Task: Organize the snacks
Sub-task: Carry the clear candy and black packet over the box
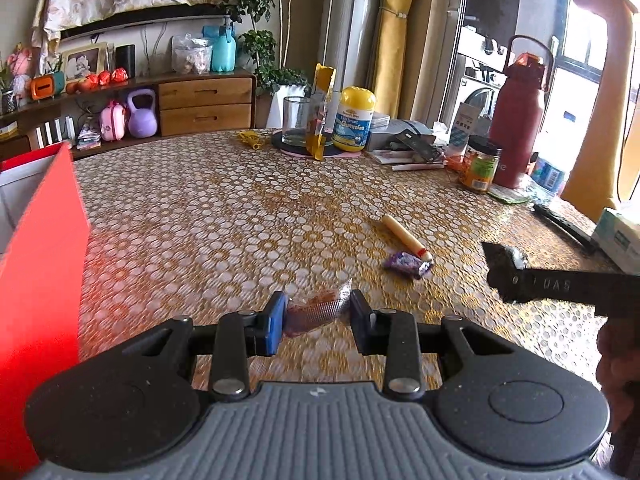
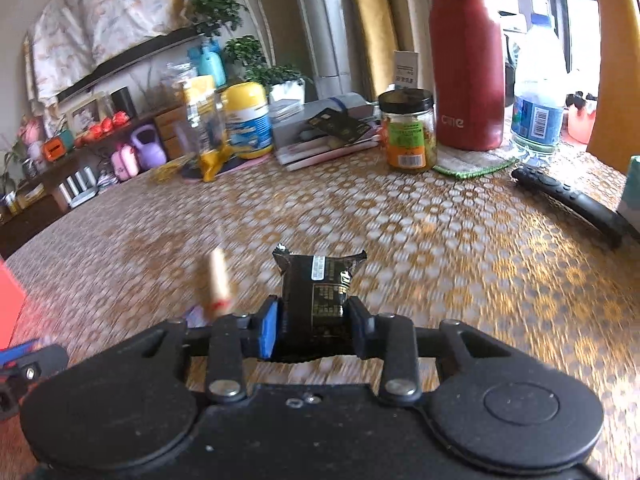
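My left gripper [image 1: 316, 312] is shut on a clear snack packet with reddish-brown contents [image 1: 316, 310], held just above the table. A red box [image 1: 40, 280] stands at the left edge, close to it. A cream sausage stick [image 1: 406, 238] and a small purple wrapped candy [image 1: 406, 264] lie on the table ahead to the right. My right gripper [image 2: 314, 320] is shut on a black snack packet [image 2: 318, 284], also seen from the left wrist view [image 1: 506, 266]. The sausage stick [image 2: 219, 284] shows blurred to its left.
The patterned table [image 1: 240, 220] carries a glass [image 1: 296, 120], a yellow pouch [image 1: 320, 112], a gummies bottle [image 1: 354, 120], a jar [image 2: 408, 132], a red flask [image 2: 466, 60], a water bottle [image 2: 538, 92], a black remote [image 2: 572, 200] and papers [image 2: 320, 136] along its far side.
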{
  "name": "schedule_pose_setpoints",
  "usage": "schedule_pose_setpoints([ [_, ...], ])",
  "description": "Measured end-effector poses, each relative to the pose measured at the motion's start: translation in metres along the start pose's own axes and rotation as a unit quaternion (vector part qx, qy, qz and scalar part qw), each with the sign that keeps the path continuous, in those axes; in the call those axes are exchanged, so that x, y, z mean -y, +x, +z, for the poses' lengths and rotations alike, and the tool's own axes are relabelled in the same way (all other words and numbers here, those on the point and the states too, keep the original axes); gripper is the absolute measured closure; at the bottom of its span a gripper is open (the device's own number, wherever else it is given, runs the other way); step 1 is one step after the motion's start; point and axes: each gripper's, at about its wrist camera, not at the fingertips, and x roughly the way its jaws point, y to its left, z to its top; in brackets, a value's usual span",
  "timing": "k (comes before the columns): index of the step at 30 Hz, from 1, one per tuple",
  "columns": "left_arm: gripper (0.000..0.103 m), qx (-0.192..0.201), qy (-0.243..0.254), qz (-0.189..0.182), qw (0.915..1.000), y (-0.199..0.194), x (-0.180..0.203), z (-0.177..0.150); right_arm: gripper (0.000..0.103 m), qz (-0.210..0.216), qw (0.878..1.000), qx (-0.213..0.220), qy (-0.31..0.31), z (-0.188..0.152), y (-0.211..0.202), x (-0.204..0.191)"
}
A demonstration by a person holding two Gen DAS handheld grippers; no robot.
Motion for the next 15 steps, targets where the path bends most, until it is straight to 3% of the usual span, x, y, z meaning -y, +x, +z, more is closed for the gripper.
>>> schedule_pose_setpoints([
  [15, 0.070, 0.046, -0.014, 0.020, 0.9986, -0.087, -0.031, -0.014, 0.068, 0.055, 0.998, 0.006, -0.035, -0.045, -0.079, -0.067],
])
